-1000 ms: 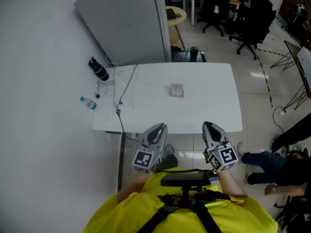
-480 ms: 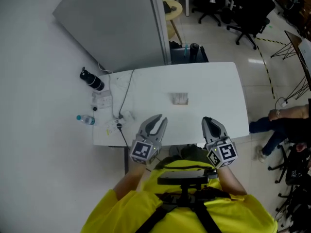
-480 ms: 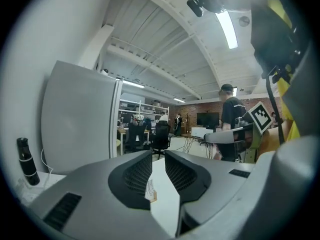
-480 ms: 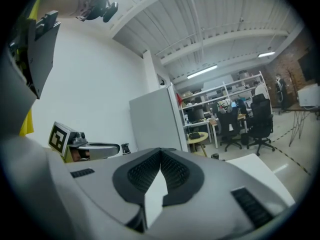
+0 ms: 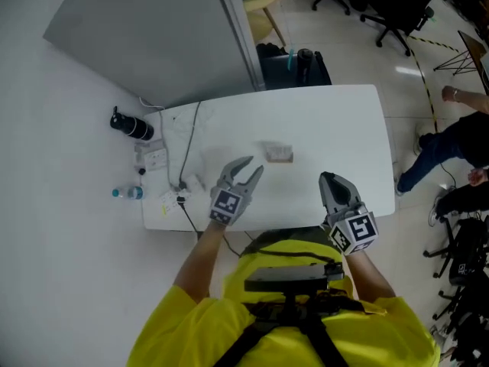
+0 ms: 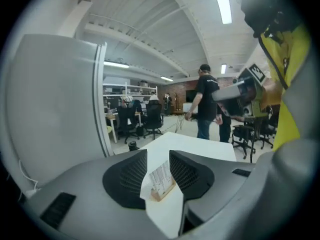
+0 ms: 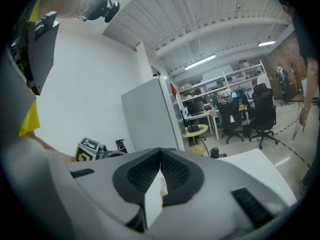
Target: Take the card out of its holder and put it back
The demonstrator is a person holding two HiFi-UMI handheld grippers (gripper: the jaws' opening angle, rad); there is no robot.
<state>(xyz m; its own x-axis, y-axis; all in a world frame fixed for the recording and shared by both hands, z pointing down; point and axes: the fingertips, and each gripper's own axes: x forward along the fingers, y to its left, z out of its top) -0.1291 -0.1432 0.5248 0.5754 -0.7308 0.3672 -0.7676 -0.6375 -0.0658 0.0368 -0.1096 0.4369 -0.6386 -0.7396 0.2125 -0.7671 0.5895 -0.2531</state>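
Note:
A small wooden card holder [image 5: 279, 154] with a white printed card upright in it stands near the middle of the white table [image 5: 344, 128]. My left gripper [image 5: 253, 167] reaches over the table's near part, just short and left of the holder. Its jaws are opening, with nothing between them. In the left gripper view, the holder [image 6: 163, 182] shows ahead through the gap of the left gripper [image 6: 158, 156]. My right gripper [image 5: 330, 178] hangs at the table's front edge, its tips together. In the right gripper view, the right gripper [image 7: 160, 157] frames a sliver of the holder [image 7: 163, 188].
A black bottle [image 5: 130, 126], a small water bottle [image 5: 126, 193], papers and a black cable [image 5: 187, 147] lie at the table's left end. A grey partition [image 5: 153, 37] stands behind. Office chairs [image 5: 390, 6] and a person [image 5: 458, 132] are at the right.
My left gripper has moved forward over the table toward the holder and its jaws have spread apart. The right gripper stays by the front edge. The table has come closer in view.

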